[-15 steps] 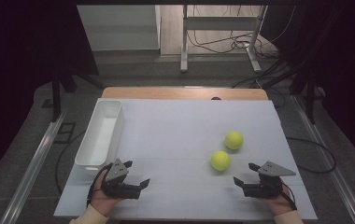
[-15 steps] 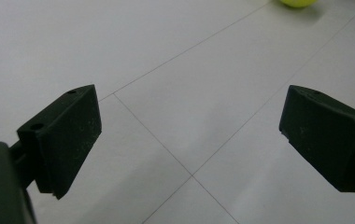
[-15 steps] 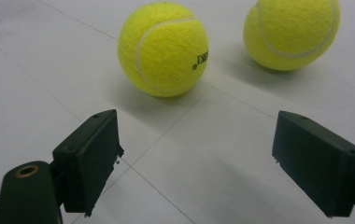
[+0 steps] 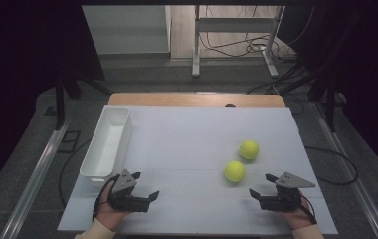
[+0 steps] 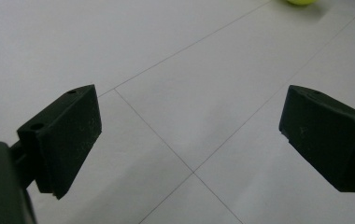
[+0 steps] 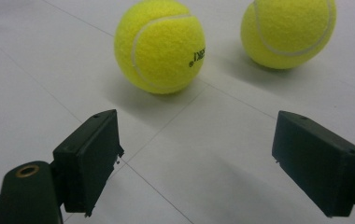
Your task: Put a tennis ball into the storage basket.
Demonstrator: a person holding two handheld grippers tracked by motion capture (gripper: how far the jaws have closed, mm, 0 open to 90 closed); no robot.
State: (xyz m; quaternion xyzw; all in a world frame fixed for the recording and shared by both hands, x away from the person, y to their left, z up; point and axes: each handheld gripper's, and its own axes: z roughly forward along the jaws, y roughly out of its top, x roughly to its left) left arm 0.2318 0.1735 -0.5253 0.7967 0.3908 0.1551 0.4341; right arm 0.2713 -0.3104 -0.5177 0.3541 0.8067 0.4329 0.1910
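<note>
Left gripper (image 4: 146, 187) turned slightly; right gripper (image 4: 259, 186) unmoved.

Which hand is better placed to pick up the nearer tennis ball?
The right. The right tongs are open and point at the nearer tennis ball, which lies close ahead of them. The left tongs, also open, sit across the table near the white bin.

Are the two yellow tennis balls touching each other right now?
Apart. The right gripper view shows bare white table between the nearer yellow tennis ball and the farther yellow tennis ball; the high view shows the same gap.
</note>
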